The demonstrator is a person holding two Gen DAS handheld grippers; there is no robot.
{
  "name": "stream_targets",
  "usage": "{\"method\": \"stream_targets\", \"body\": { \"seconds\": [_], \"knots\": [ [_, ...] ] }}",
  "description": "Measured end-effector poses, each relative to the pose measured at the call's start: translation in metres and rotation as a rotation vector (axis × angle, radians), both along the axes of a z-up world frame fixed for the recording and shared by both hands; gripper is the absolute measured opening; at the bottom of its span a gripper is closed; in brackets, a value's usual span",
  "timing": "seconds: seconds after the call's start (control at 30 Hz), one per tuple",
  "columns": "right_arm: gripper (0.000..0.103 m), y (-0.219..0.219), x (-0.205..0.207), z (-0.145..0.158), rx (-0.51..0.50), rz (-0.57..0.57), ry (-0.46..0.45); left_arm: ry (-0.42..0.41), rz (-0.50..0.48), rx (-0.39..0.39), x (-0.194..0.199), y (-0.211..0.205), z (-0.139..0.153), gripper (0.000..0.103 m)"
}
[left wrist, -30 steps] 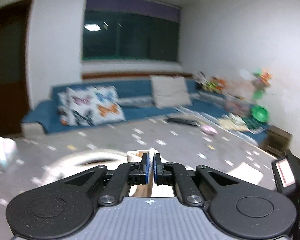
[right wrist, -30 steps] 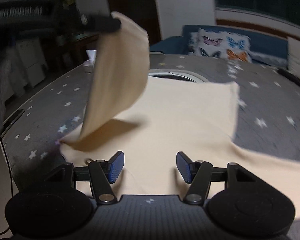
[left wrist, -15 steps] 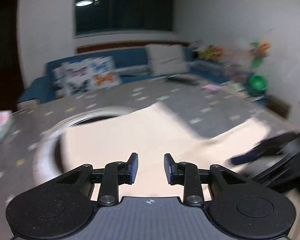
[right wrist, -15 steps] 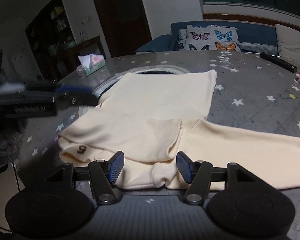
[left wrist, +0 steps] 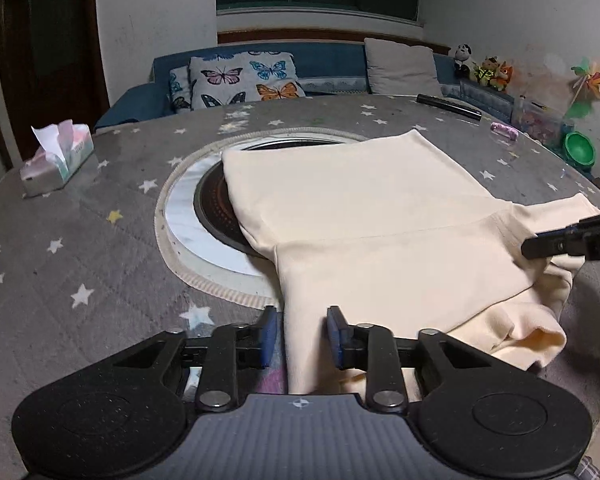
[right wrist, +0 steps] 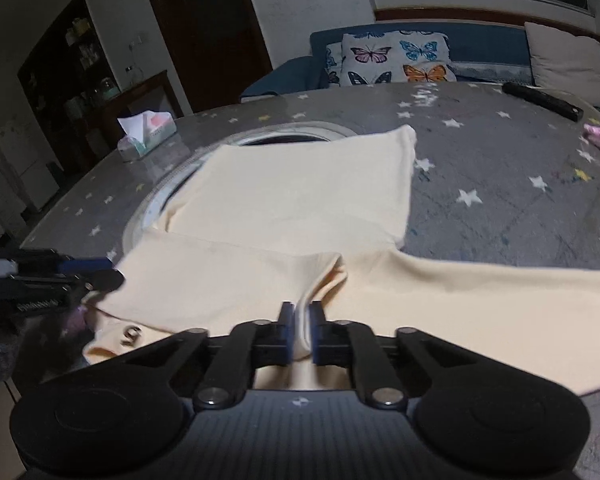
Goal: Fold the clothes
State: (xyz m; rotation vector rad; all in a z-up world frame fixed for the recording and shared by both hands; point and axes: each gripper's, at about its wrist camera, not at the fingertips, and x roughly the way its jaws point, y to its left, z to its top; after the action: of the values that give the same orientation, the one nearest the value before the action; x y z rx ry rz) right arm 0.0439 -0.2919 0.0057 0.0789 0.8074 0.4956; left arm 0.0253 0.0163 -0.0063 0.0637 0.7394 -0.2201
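Grey cloth printed with white stars covers the round desk (left wrist: pixel 80 240), whose middle holds a circular cutout with a pale ribbed rim and a dark ringed plate (left wrist: pixel 216 208) inside. Over that cutout and toward the near edge lies the cream, soft knit garment (left wrist: pixel 360 216), partly folded, smooth on top and bunched at its near corner. Left tongs (left wrist: pixel 300 334) stand parted, blue pads either side of the garment's left edge. Right tongs (right wrist: pixel 300 330) are clenched on a raised pinch of the same fabric. A soft tissue pack (left wrist: pixel 56 160) sits far left.
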Motion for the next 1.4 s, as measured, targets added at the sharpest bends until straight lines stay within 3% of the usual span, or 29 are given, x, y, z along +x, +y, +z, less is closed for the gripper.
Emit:
{"method": "stream_targets", "body": {
  "seconds": [0.07, 0.23, 0.4, 0.5, 0.6, 0.73, 0.87, 0.97, 1.07, 1.13, 1.3, 1.4],
  "knots": [
    [0.005, 0.004, 0.000, 0.006, 0.008, 0.005, -0.010, -0.007, 0.000, -0.006, 0.000, 0.001, 0.001, 0.006],
    [0.005, 0.005, -0.002, 0.019, 0.086, 0.001, -0.002, -0.039, 0.003, -0.028, -0.005, 0.010, 0.011, 0.005],
    [0.007, 0.000, 0.002, -0.012, 0.081, -0.042, 0.104, -0.010, 0.043, -0.041, 0.000, 0.024, 0.006, 0.005],
    [0.009, -0.004, -0.002, -0.010, 0.088, -0.043, 0.083, -0.002, 0.081, -0.034, 0.000, 0.030, 0.007, 0.006],
    [0.011, 0.001, -0.009, 0.003, 0.035, -0.032, -0.002, -0.023, 0.105, -0.017, -0.002, 0.034, 0.015, 0.006],
    [0.011, 0.016, -0.014, 0.012, -0.006, 0.023, -0.092, -0.065, 0.059, -0.026, -0.004, 0.023, 0.029, 0.006],
    [0.010, 0.023, -0.007, -0.006, -0.042, 0.047, -0.043, -0.057, -0.012, -0.040, 0.004, -0.003, 0.029, 0.006],
    [0.012, 0.011, -0.011, -0.008, -0.004, 0.032, -0.029, -0.041, -0.074, -0.051, 0.009, -0.026, 0.026, 0.007],
    [0.021, -0.014, -0.020, 0.003, 0.019, -0.031, -0.056, -0.028, -0.143, -0.065, 0.016, -0.053, 0.023, 0.007],
    [0.021, -0.035, -0.024, 0.004, 0.005, -0.104, -0.068, -0.023, -0.187, -0.070, 0.019, -0.071, 0.021, 0.007],
    [0.025, -0.099, -0.024, -0.005, -0.050, -0.361, -0.056, 0.001, -0.273, -0.059, 0.026, -0.113, 0.014, 0.007],
    [0.033, -0.138, -0.028, -0.010, -0.088, -0.511, -0.064, 0.022, -0.296, -0.050, 0.031, -0.129, 0.007, 0.007]
  ]
}}
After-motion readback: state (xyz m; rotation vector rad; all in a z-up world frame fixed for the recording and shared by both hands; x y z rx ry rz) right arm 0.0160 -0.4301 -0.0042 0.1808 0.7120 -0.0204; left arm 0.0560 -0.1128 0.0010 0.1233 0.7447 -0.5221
